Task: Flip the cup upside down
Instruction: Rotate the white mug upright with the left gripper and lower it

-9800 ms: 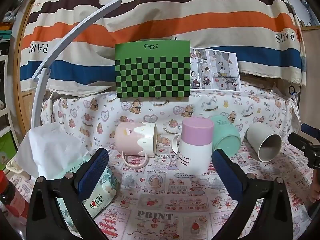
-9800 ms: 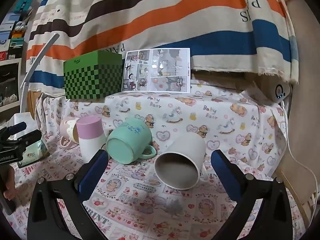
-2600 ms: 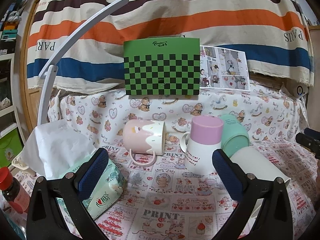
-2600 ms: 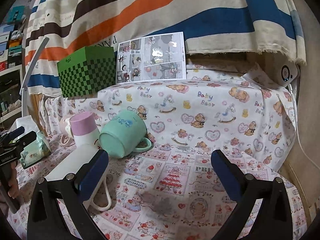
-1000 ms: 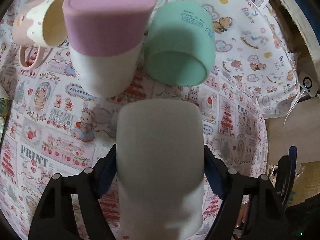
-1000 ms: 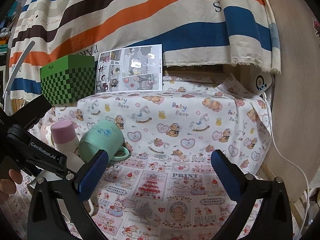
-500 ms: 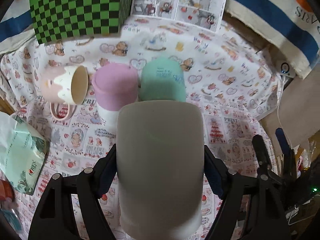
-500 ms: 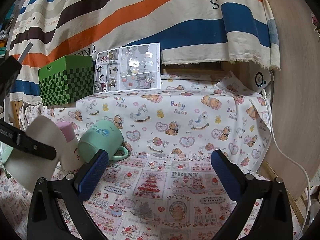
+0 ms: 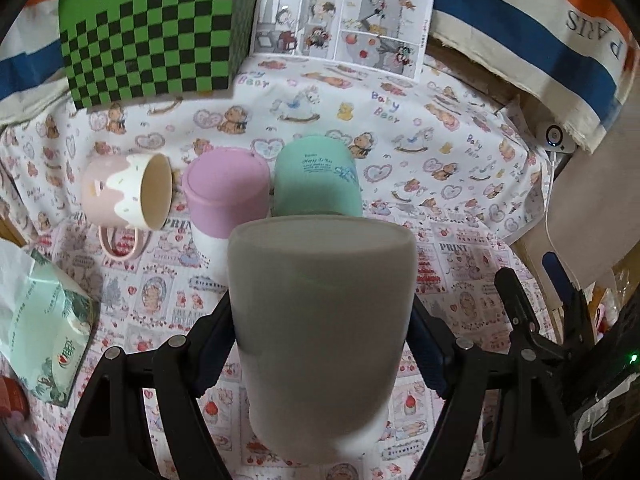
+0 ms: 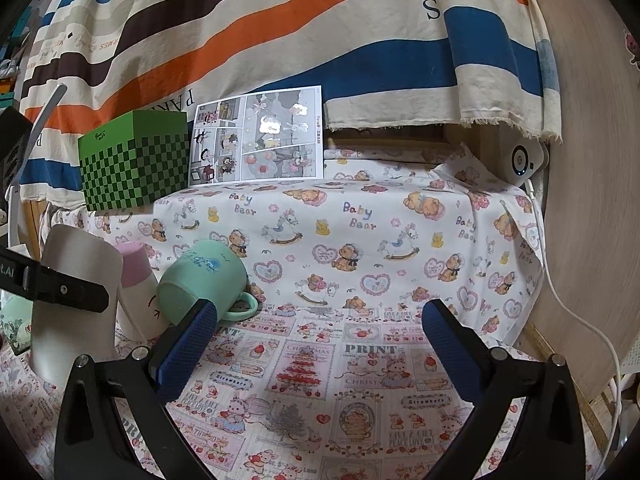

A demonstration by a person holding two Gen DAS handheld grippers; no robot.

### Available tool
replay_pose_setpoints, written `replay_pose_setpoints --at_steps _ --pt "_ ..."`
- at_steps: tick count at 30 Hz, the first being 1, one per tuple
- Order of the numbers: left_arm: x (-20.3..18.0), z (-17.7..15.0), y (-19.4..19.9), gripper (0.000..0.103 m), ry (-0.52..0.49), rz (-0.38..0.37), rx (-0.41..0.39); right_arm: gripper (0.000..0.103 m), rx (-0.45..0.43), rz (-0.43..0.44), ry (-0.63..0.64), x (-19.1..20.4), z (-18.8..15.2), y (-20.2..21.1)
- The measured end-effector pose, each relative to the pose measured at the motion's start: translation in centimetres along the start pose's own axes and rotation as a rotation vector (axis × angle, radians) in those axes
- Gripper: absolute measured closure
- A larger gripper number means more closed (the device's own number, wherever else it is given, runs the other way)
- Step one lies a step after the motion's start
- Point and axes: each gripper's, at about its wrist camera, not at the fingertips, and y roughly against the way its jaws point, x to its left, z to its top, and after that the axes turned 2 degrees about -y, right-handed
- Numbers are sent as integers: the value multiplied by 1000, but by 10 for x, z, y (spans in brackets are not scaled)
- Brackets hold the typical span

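My left gripper (image 9: pixel 322 344) is shut on the grey-white cup (image 9: pixel 320 320), which stands bottom-up between the fingers, its flat base facing up. In the right wrist view the same cup (image 10: pixel 76 300) shows at the far left, upside down, with the left gripper's black finger (image 10: pixel 64 290) across it and its rim low by the cloth. My right gripper (image 10: pixel 318 340) is open and empty above the printed tablecloth (image 10: pixel 360 380), to the right of the cups.
A mint mug (image 9: pixel 316 178) and a pink-white mug (image 9: pixel 128 192) lie on their sides; a pink-topped cup (image 9: pixel 224 192) stands upside down between them. A green checkered box (image 9: pixel 148 32) and comic sheet (image 9: pixel 344 16) stand behind. A tissue pack (image 9: pixel 44 332) lies left.
The left gripper with the cup has tilted up and moved lower toward the cloth; the cup now looks more upright, base up. The right gripper has barely moved.
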Motion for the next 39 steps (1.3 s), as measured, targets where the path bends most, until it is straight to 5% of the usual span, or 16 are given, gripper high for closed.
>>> replay_pose_setpoints --at_steps 23,28,37,39 --pt "9 -34 -28 27 -155 -34 -274 0 3 0 0 0 0 -1" --pt "0 -39 -27 27 -207 -92 -285 0 6 2 -1 1 -1 -1" --pt "-9 -48 -30 26 -278 -78 -309 0 7 3 0 0 -1 -1" --pt "-8 -50 -24 13 -286 -77 -340 0 7 3 -1 0 -1 -2"
